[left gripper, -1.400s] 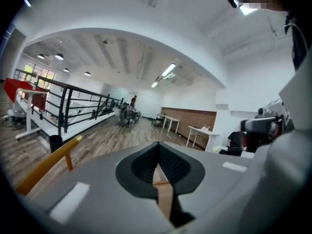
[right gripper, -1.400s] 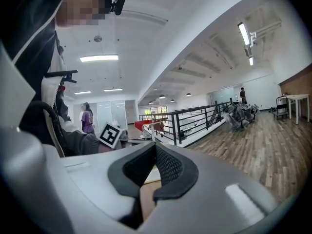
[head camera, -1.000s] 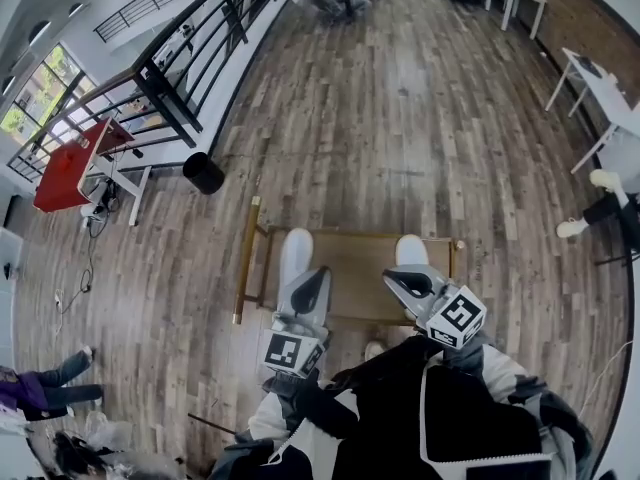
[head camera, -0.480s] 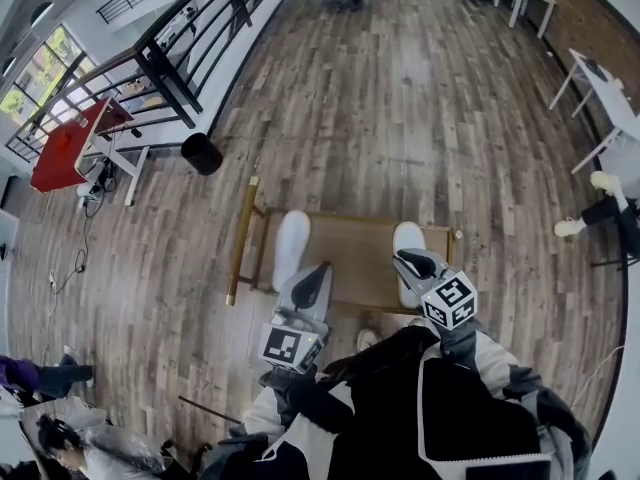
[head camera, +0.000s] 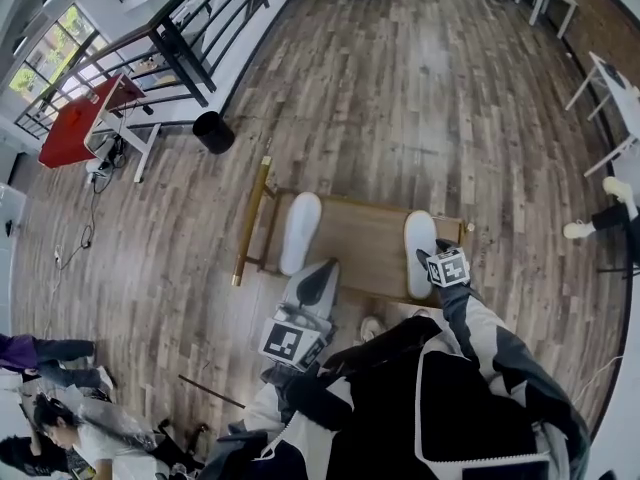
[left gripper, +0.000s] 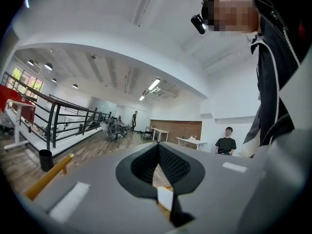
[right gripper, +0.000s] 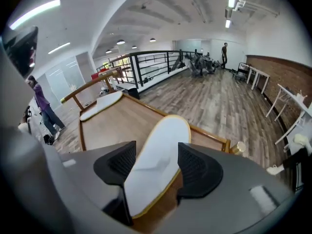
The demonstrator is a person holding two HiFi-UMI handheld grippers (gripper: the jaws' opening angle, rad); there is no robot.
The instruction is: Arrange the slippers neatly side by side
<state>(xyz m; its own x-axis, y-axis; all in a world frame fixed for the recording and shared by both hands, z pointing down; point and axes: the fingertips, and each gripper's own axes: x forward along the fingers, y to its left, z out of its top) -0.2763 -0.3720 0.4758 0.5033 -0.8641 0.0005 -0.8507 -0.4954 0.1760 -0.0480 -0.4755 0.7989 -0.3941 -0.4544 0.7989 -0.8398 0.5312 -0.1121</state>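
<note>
Two white slippers lie on a low wooden table (head camera: 360,240). The left slipper (head camera: 300,232) is at the table's left end, the right slipper (head camera: 420,251) at its right end. My right gripper (head camera: 433,259) is down at the right slipper's near end. In the right gripper view that slipper (right gripper: 157,155) lies between the jaws of my right gripper (right gripper: 156,168), which are opening, and the pads do not press on it. The other slipper (right gripper: 100,105) shows far left. My left gripper (head camera: 320,271) hovers near the left slipper's heel, and in its own view the left gripper (left gripper: 158,164) is shut and empty.
The table has gold rails (head camera: 252,218) along its left side. A black bin (head camera: 212,131) and a red desk (head camera: 75,123) stand at the left by a black railing (head camera: 190,28). People (head camera: 55,433) are at lower left. White desks (head camera: 612,78) line the right wall.
My right gripper has dropped forward over the right slipper and its jaws have opened from shut. The left gripper has stayed shut in about the same place.
</note>
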